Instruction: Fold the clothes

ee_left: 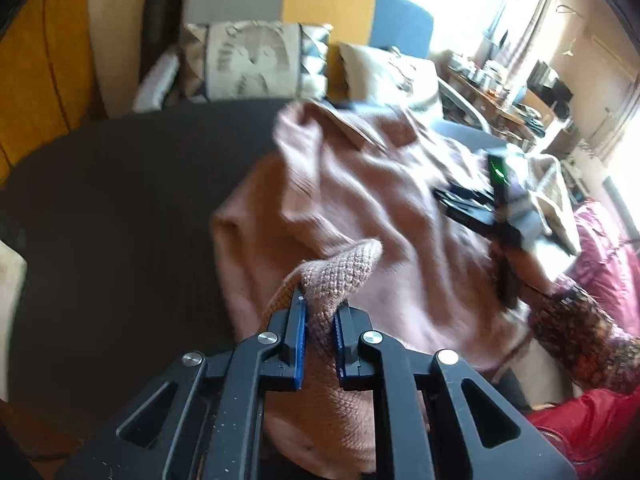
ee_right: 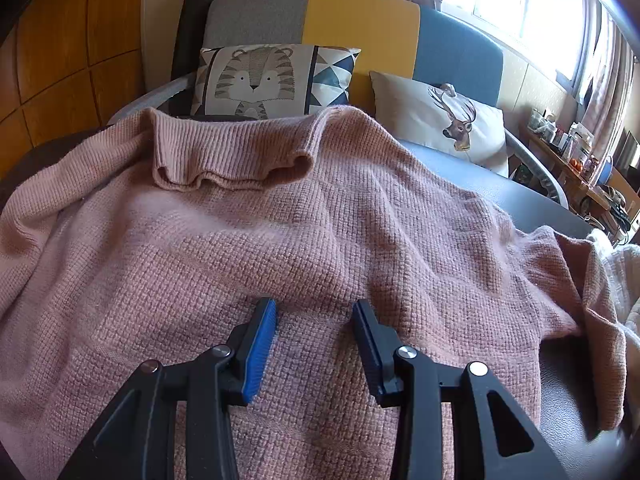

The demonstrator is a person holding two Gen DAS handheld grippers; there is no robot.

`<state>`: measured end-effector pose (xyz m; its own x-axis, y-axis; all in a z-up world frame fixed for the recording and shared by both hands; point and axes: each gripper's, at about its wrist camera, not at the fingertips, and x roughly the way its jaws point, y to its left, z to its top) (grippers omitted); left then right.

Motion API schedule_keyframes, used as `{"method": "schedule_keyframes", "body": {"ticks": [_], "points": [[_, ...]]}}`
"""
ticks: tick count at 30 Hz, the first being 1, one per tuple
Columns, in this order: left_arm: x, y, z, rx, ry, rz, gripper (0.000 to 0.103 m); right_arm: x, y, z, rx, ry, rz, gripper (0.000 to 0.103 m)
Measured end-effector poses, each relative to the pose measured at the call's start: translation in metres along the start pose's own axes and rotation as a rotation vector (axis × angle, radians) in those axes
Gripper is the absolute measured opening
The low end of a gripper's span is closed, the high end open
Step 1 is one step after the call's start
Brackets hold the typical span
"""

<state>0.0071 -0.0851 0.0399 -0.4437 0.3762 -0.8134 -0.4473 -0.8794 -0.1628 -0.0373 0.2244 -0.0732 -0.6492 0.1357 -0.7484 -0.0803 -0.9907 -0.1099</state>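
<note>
We see a pink knit sweater (ee_right: 320,240) spread front-up on a dark table (ee_left: 120,208), collar (ee_right: 232,156) at the far edge towards the sofa (ee_right: 360,24) with its two cushions. Left gripper (ee_left: 320,320) has its jaws pinched narrow on a bunched bit of knit, probably a sleeve end or hem corner, and that bit stands up off the table; the picture is blurred around it. Right gripper (ee_right: 314,344) sits on the sweater body with jaws part open, tips resting on or just above the knit, nothing clamped between them. In the left view we also catch the right gripper from outside, held by a person's hand in a patterned sleeve (ee_left: 580,332). Step in hand, we judge: first fold, one side or sleeve being taken across the body while the right pins the cloth. Next move calls for carrying the gripped bit over towards the middle, laying it flat, then letting go; right should keep the body from dragging. Risk: thick knit slips or bunches.
</note>
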Motion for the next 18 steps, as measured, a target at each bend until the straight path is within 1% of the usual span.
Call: {"method": "schedule_keyframes", "body": {"ticks": [4,6,7,10,12,13,16,18], "points": [[-0.004,0.030,0.023,0.009,-0.041,0.105,0.012,0.000,0.001,0.001,0.001,0.000,0.000,0.039],[-0.001,0.049,0.033,-0.019,-0.066,0.163,0.012,0.000,0.001,0.001,0.001,0.000,-0.001,0.039],[0.002,0.061,0.039,-0.056,-0.084,0.193,0.012,0.000,0.001,0.001,0.000,-0.001,-0.003,0.039],[0.011,0.105,0.052,-0.251,-0.143,0.254,0.012,0.000,0.002,0.001,-0.003,-0.002,-0.008,0.039],[0.019,0.127,0.057,-0.356,-0.175,0.320,0.012,0.000,0.003,0.001,-0.006,-0.004,-0.014,0.039],[0.024,0.138,0.058,-0.391,-0.187,0.359,0.012,0.000,0.003,0.001,-0.007,-0.005,-0.016,0.039],[0.041,0.164,0.059,-0.430,-0.186,0.435,0.012,0.000,0.003,0.000,-0.010,-0.007,-0.020,0.039],[0.055,0.175,0.060,-0.420,-0.168,0.497,0.012,0.000,0.004,0.000,-0.012,-0.008,-0.024,0.039]]}}
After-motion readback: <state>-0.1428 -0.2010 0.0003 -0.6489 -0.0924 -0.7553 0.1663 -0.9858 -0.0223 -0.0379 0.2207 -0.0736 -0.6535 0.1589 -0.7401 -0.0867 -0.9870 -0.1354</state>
